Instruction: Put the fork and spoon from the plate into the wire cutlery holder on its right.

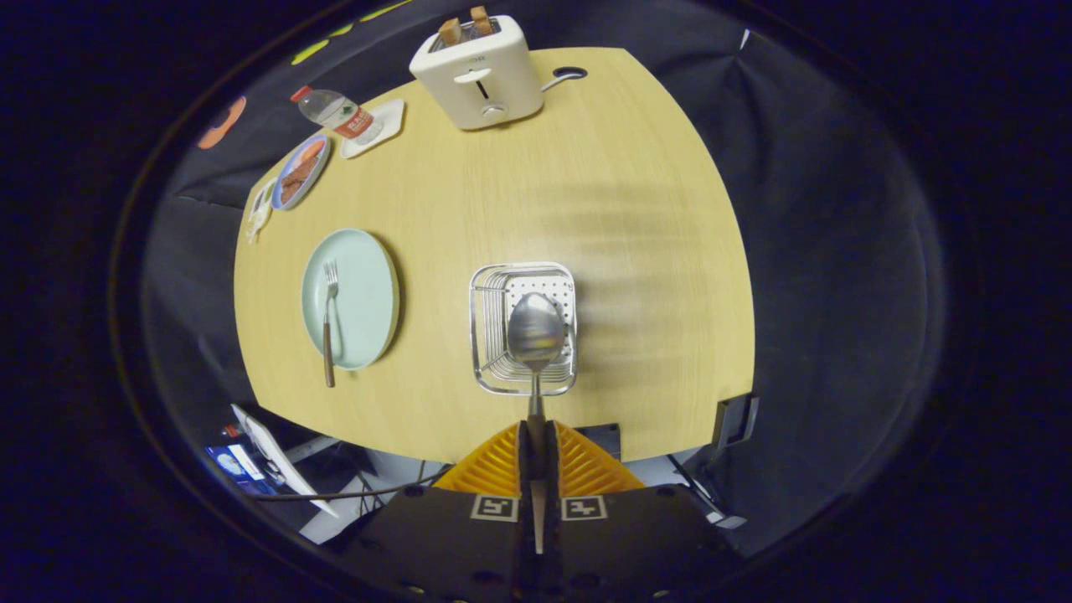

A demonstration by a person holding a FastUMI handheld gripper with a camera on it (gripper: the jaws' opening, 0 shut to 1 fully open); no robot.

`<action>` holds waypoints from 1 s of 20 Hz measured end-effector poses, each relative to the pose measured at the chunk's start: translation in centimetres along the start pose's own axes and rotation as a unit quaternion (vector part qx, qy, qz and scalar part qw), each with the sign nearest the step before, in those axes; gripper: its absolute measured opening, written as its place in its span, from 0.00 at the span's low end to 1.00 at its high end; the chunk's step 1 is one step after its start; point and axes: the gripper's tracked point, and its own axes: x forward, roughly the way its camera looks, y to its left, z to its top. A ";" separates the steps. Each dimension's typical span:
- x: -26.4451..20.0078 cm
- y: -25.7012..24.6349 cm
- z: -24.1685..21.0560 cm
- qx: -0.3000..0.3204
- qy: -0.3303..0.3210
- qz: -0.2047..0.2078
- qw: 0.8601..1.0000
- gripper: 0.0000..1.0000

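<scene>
My gripper point(536, 435) is shut on the handle of a metal spoon point(536, 332). The spoon's bowl sticks out ahead of the fingers and hangs over the wire cutlery holder point(484, 328), high above the wooden table point(620, 218). To the left of the holder lies a pale green plate point(364, 285). A fork point(329, 322) with a wooden handle rests on the plate's left side, its handle reaching off the rim toward me.
A white toaster point(479, 74) with toast in it stands at the table's far edge. At the far left are a water bottle point(339, 113) on a white coaster and a small blue plate point(300, 172) of food. The table's near edge lies just below the holder.
</scene>
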 end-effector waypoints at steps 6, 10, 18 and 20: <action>-0.2 0.6 1.0 -0.005 -0.019 0.000 1.000 0.11; -1.3 2.0 2.0 -0.019 -0.069 0.011 0.997 0.43; -4.9 9.9 3.9 -0.128 -0.255 0.009 0.959 0.89; -4.9 13.1 3.6 -0.146 -0.293 0.015 0.945 0.90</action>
